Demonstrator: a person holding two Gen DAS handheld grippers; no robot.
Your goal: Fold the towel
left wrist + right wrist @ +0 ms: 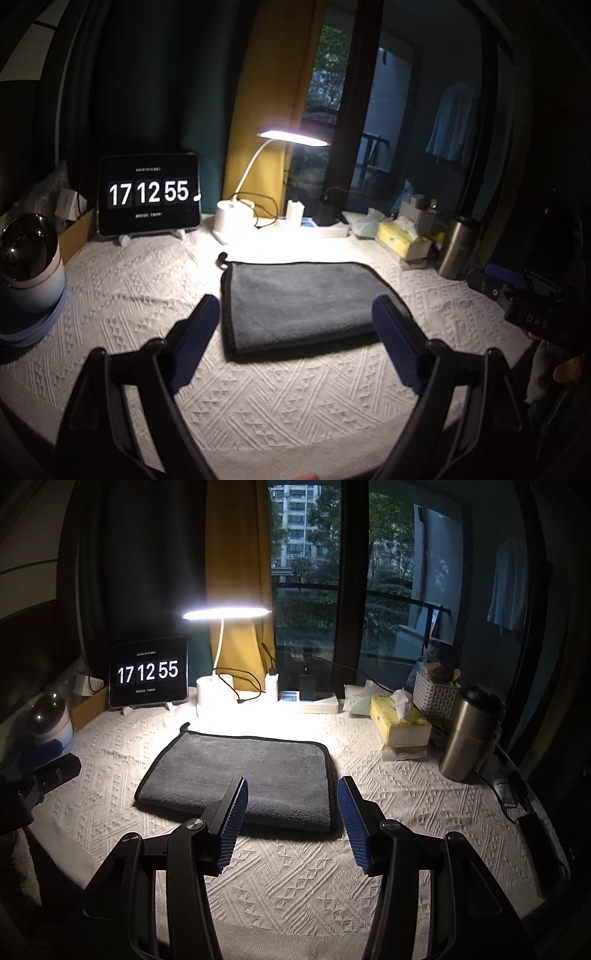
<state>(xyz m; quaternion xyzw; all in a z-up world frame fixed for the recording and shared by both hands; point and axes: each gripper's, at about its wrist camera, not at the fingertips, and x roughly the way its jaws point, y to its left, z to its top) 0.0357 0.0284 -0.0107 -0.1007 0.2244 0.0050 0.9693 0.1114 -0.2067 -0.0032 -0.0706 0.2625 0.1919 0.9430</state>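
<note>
Two tools hover over the white patterned surface, and neither has anything between its blue pads — the left tool has its jaws spread wide, the right tool stands parted too, with only cloth showing in the gap. The grey towel lies flat in the middle of the surface under the desk lamp, its near edge just ahead of both tools and apart from them; a small hanging loop pokes out at its far left corner. Judging by the thick, doubled-looking near edge, it seems to be folded over once already, though the pictures cannot settle that. The step in hand looks like the approach before a further fold. Next, each tool would need to come down on a corner or edge of the same side, pinch through every layer, then lift and carry that side across evenly — a shallow bite could leave the lower layer behind
</note>
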